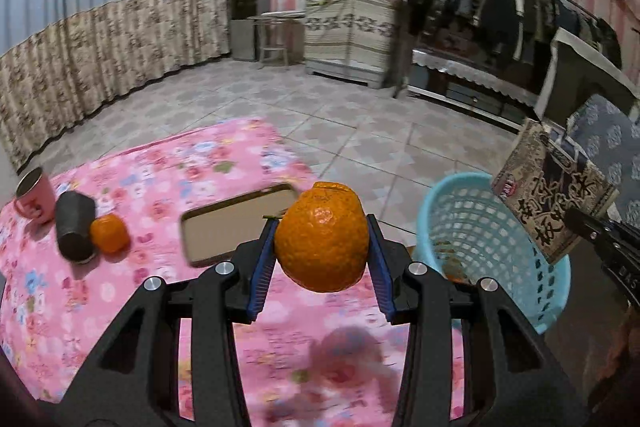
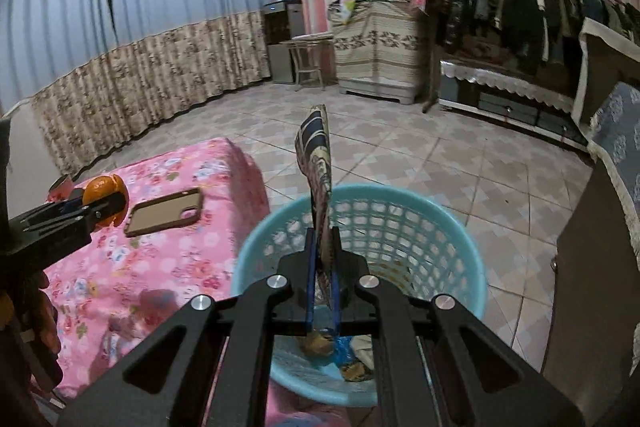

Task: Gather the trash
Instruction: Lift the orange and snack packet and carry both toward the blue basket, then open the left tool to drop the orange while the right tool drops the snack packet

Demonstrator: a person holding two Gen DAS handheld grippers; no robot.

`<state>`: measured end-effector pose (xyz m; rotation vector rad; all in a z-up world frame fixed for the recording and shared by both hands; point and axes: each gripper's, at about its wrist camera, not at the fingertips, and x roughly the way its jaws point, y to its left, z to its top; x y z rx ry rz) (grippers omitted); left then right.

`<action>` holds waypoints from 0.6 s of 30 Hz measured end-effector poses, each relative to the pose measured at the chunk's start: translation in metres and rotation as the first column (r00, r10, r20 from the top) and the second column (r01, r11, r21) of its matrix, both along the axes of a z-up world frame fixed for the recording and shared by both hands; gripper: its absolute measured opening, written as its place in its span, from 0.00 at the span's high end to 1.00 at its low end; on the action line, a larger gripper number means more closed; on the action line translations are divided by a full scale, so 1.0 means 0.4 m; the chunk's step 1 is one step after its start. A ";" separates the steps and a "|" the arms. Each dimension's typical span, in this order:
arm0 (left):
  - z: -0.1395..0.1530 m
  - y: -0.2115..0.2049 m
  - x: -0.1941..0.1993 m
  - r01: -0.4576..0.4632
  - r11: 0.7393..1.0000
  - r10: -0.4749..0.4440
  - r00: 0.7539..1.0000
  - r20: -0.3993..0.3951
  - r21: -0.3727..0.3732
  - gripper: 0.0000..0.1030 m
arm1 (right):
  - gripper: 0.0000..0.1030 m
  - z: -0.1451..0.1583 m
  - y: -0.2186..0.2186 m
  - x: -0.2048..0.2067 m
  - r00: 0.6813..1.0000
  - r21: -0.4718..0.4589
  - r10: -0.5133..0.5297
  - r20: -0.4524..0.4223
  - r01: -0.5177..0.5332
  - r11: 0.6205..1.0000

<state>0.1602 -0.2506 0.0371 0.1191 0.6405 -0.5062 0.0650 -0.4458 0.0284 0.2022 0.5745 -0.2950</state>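
My left gripper (image 1: 322, 227) is shut on an orange peel (image 1: 321, 237) and holds it above the pink flowered table (image 1: 120, 291). It also shows in the right wrist view (image 2: 105, 201) at the left. My right gripper (image 2: 323, 239) is shut on a flat patterned snack wrapper (image 2: 318, 167) and holds it upright over the light blue mesh trash basket (image 2: 440, 235). The wrapper (image 1: 554, 189) and basket (image 1: 480, 223) show at the right in the left wrist view. Bits of trash lie at the basket's bottom.
On the table are a brown phone case (image 1: 236, 223), a whole orange (image 1: 109, 233), a dark metal cup on its side (image 1: 74, 227) and a pink mug (image 1: 35, 197). A dark cabinet (image 2: 592, 267) stands right of the basket. Tiled floor lies beyond.
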 end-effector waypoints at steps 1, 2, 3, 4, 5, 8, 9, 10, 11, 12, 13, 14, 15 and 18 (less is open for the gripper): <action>-0.001 -0.017 -0.005 0.015 1.000 -0.015 1.000 0.003 0.001 0.60 | 0.94 -0.006 -0.010 -0.006 1.000 0.004 -0.007 0.000 0.007 1.000; -0.002 -0.030 -0.011 0.025 1.000 -0.025 1.000 0.005 0.001 0.60 | 0.94 -0.010 -0.017 -0.008 1.000 0.007 -0.014 -0.002 0.014 1.000; -0.004 -0.048 -0.017 0.039 0.999 -0.039 0.999 0.006 0.002 0.60 | 0.94 -0.018 -0.029 -0.010 1.000 0.012 -0.021 -0.005 0.021 1.000; -0.007 -0.066 -0.022 0.055 0.998 -0.055 0.998 0.005 0.005 0.60 | 0.94 -0.022 -0.036 -0.011 1.000 0.015 -0.026 -0.007 0.026 1.000; -0.010 -0.076 -0.022 0.064 0.998 -0.064 0.998 0.003 0.007 0.60 | 0.94 -0.027 -0.044 -0.011 0.999 0.017 -0.032 -0.009 0.032 0.999; -0.021 -0.127 -0.031 0.102 0.995 -0.102 0.995 -0.001 0.016 0.60 | 0.94 -0.046 -0.070 -0.021 0.998 0.030 -0.056 -0.013 0.056 0.998; -0.024 -0.144 -0.034 0.116 0.993 -0.116 0.993 0.000 0.021 0.60 | 0.94 -0.052 -0.083 -0.023 0.998 0.039 -0.064 -0.015 0.065 0.997; -0.028 -0.163 -0.038 0.130 0.991 -0.130 0.992 0.001 0.025 0.60 | 0.94 -0.058 -0.092 -0.024 0.997 0.045 -0.070 -0.017 0.071 0.996; -0.030 -0.177 -0.041 0.139 0.990 -0.139 0.990 0.001 0.029 0.60 | 0.94 -0.062 -0.099 -0.027 0.997 0.048 -0.074 -0.019 0.075 0.996; -0.034 -0.198 -0.043 0.153 0.988 -0.153 0.988 0.000 0.034 0.60 | 0.94 -0.068 -0.109 -0.028 0.996 0.051 -0.081 -0.022 0.082 0.995; -0.036 -0.213 -0.044 0.160 0.986 -0.161 0.987 0.000 0.035 0.60 | 0.94 -0.070 -0.116 -0.029 0.996 0.052 -0.086 -0.024 0.087 0.995; -0.036 -0.222 -0.045 0.166 0.986 -0.166 0.986 -0.001 0.032 0.60 | 0.94 -0.071 -0.124 -0.030 0.996 0.054 -0.090 -0.026 0.091 0.994; -0.038 -0.235 -0.044 0.174 0.984 -0.174 0.985 -0.004 0.028 0.60 | 0.94 -0.075 -0.133 -0.031 0.995 0.059 -0.096 -0.028 0.098 0.993; -0.044 -0.280 -0.041 0.199 0.980 -0.198 0.980 -0.015 0.024 0.60 | 0.94 -0.085 -0.156 -0.035 0.993 0.074 -0.112 -0.031 0.114 0.991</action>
